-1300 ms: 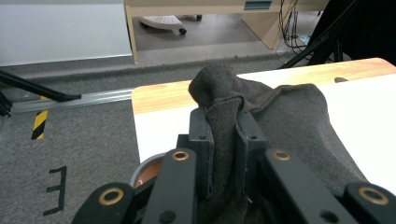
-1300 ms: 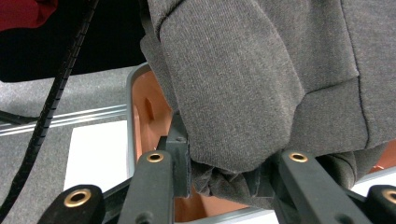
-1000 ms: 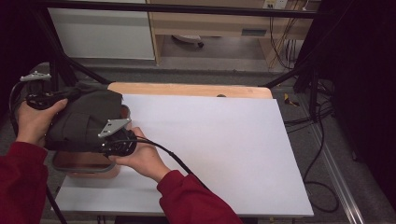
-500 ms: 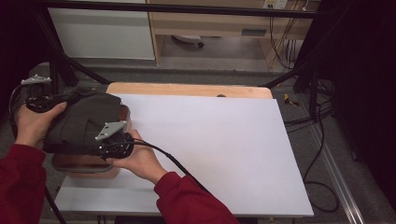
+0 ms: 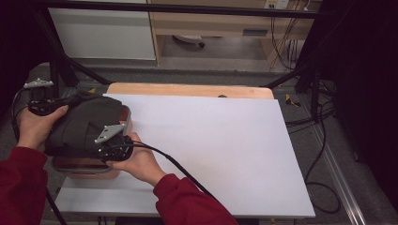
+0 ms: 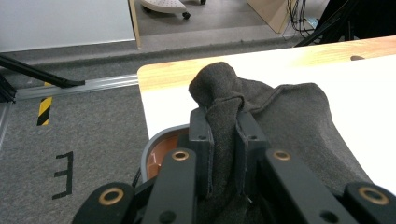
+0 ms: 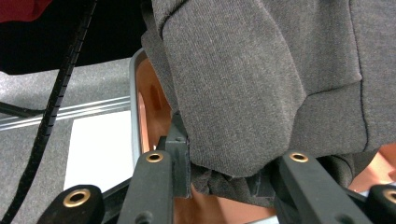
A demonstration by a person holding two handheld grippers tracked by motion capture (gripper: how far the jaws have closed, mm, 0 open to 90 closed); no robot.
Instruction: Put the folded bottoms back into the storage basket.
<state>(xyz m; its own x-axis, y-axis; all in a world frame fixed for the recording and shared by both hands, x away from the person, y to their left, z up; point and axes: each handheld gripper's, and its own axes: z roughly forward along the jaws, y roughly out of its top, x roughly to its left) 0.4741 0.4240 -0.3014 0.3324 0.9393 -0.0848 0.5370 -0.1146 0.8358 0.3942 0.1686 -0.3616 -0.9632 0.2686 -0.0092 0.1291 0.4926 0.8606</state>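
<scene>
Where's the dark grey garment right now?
In the high view the dark grey garment sits at the table's left edge, draped over the orange bin, between both hand-held grippers.

Dark grey knitted garment point(image 5: 82, 126), bunched and folded, draped over a shallow tray point(image 5: 84, 167) at the near left corner of the white worktop point(image 5: 211, 150). The tray has a grey rim and an orange-brown interior; its rim shows at the near edge and at the far right corner of the cloth. A pinched ridge of fabric point(image 6: 224, 121) stands upright between the jaws of the left tool point(image 6: 223, 154). A folded edge point(image 7: 233, 172) lies between the jaws of the right tool point(image 7: 224, 177), above the tray interior point(image 7: 154, 107).
</scene>
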